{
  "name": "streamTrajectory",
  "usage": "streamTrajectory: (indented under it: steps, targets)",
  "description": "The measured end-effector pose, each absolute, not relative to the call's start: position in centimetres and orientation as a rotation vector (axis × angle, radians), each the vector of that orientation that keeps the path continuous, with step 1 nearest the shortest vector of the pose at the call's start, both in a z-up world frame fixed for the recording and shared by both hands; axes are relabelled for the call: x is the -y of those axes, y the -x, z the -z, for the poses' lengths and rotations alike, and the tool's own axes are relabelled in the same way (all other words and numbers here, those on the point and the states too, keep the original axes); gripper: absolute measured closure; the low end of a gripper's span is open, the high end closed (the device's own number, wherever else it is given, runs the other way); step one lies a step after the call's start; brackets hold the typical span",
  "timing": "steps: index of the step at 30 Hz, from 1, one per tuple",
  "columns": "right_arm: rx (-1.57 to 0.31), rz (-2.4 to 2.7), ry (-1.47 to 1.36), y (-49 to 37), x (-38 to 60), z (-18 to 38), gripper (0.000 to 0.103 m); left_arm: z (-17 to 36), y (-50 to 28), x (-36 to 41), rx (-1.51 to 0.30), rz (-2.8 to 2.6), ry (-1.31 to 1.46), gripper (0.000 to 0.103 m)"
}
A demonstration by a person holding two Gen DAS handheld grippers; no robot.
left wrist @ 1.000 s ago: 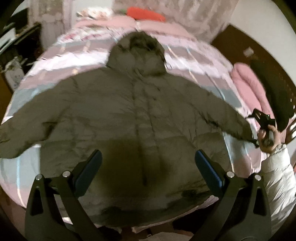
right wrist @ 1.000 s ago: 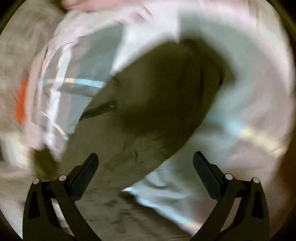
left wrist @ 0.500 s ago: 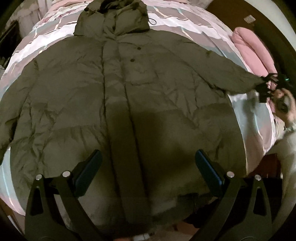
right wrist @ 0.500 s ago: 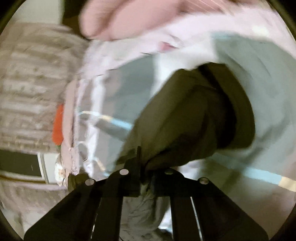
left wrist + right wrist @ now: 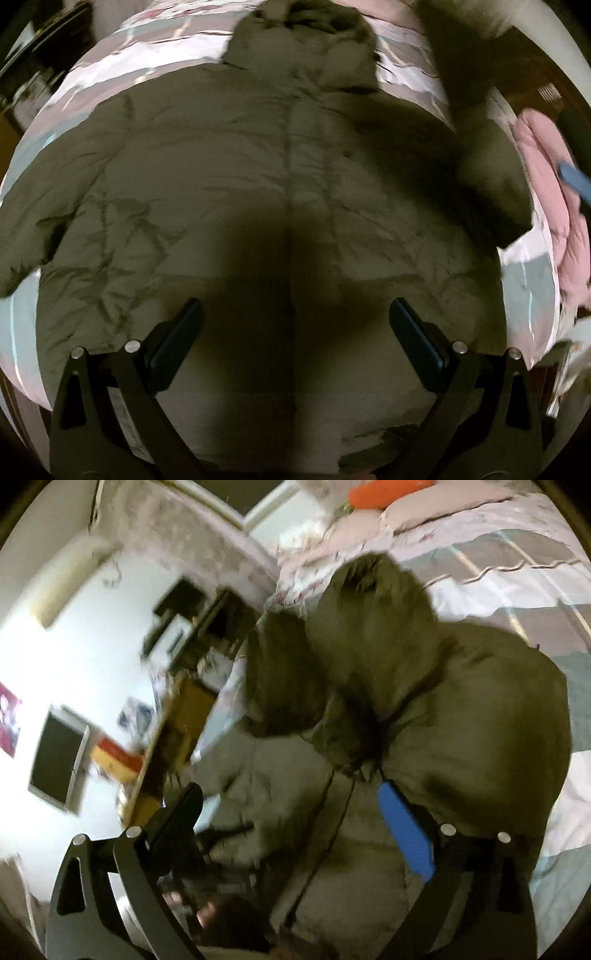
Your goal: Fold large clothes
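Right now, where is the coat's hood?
In the left wrist view the hood lies at the top middle, at the far end of the green coat, on the striped bedspread. The right wrist view shows it below the pink pillows.

White wall (image 5: 92, 638), cluttered desk (image 5: 173, 731)

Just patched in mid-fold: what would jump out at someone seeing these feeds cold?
The big olive coat, spread front-up across the striped bed, hood at the far end, fills the left wrist view. The left gripper hangs open over its hem. In the right wrist view one sleeve lies bunched over by the hood, beside the open right gripper.
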State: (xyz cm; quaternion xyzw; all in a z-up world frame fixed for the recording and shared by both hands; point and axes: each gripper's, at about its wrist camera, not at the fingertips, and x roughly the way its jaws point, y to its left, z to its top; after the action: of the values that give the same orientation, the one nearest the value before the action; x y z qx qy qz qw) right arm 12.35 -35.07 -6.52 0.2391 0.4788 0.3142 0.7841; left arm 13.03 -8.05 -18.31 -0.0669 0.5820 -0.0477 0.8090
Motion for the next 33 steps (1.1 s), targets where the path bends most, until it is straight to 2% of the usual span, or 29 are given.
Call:
streamTrajectory:
  steps: [3,5,8,11,15,17,18,20,21,23,25,27,29,31,33]
  targets:
    - [-1.006,-0.571,-0.68,-12.6,40.4,6.5,0.006,18.5,-13.6,6.6,-1.234,0.077,0.188,0.002]
    - [-1.05,-0.393,-0.82,-14.6,45.0,8.8,0.002,18.8,-14.4,6.3,-1.223,0.073,0.206,0.002]
    - [-1.199,-0.111,-1.102,-12.4,51.5,15.5,0.002,20.2,-16.7,6.4,-1.235,0.075,0.203,0.002]
    - [-1.301,-0.022,-1.387,-10.0,53.8,21.2,0.002,21.8,-19.9,6.5,-1.246,0.028,0.178,0.002]
    - [-1.367,-0.001,-1.37,-9.4,53.8,21.4,0.002,22.5,-24.0,6.8,-1.216,-0.059,0.074,0.002]
    - [-1.378,-0.059,-1.305,-9.7,52.5,20.5,0.002,22.9,-25.7,6.7,-1.227,-0.05,0.13,0.004]
    - [-1.381,-0.081,-1.283,-9.8,51.9,20.4,0.002,23.3,-26.5,6.6,-1.238,-0.01,0.184,0.01]
    - [-1.39,-0.122,-1.249,-10.1,50.7,19.5,0.002,24.5,-27.6,6.4,-1.279,0.069,0.271,0.074]
    - [-1.394,-0.132,-1.246,-10.5,50.1,20.6,0.002,25.3,-28.1,6.3,-1.308,0.096,0.332,0.076]
    - [-1.401,-0.146,-1.25,-10.7,49.6,22.0,0.002,26.0,-28.8,5.9,-1.298,0.098,0.419,0.09]
    - [-1.364,-0.122,-1.267,-10.7,50.0,22.8,0.003,25.9,-29.8,6.1,-1.288,0.109,0.419,0.095]
    - [-1.304,-0.094,-1.249,-11.4,49.9,23.6,0.021,25.0,-30.5,6.0,-1.252,0.108,0.423,0.097]
    - [-1.209,-0.044,-1.257,-11.6,51.2,24.2,0.071,23.3,-31.4,5.7,-1.189,0.101,0.422,0.098]
    - [-1.136,0.001,-1.231,-12.2,52.5,24.3,0.082,21.6,-31.4,5.8,-1.133,0.105,0.388,0.098]
    - [-1.115,0.091,-1.163,-12.3,54.0,23.7,0.082,21.0,-31.5,6.8,-1.127,0.105,0.316,0.097]
